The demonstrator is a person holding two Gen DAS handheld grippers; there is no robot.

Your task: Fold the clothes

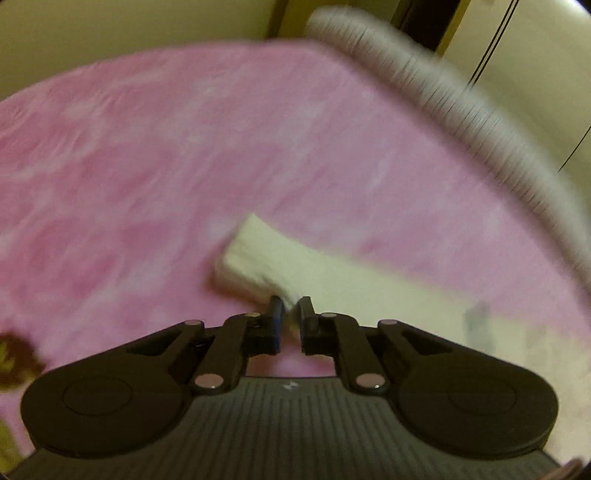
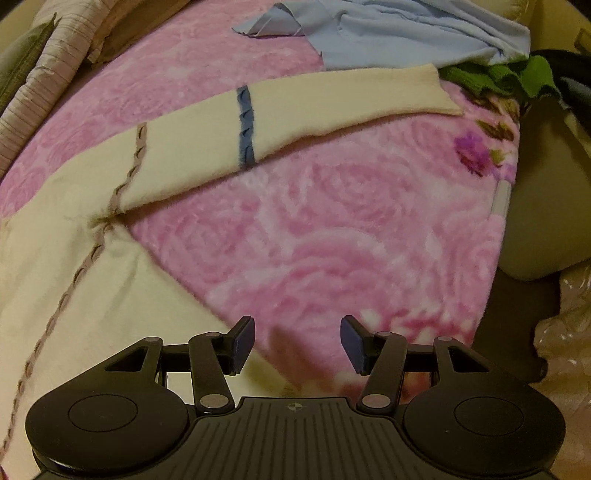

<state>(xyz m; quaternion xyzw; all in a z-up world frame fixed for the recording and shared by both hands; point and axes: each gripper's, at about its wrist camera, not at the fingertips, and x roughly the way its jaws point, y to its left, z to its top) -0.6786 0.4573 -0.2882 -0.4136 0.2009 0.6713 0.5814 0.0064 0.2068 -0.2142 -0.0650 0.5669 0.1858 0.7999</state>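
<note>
A cream sweater (image 2: 74, 277) lies spread on a pink rose-patterned blanket (image 2: 332, 221). Its one sleeve (image 2: 295, 107), with a blue braided band (image 2: 245, 125), stretches toward the far right. My right gripper (image 2: 297, 332) hovers open over the blanket just right of the sweater's body, nothing between its fingers. In the blurred left wrist view, the other cream sleeve (image 1: 266, 254) lies on the blanket (image 1: 147, 166). My left gripper (image 1: 291, 304) is shut on that sleeve's near edge, with cream cloth showing in the narrow gap between the pads.
A light blue garment (image 2: 406, 33) and a green one (image 2: 509, 75) are heaped at the blanket's far right. A striped pillow (image 2: 55, 55) lies at the far left. The bed's edge (image 2: 502, 199) drops off on the right. A grey ribbed bolster (image 1: 443, 103) borders the blanket.
</note>
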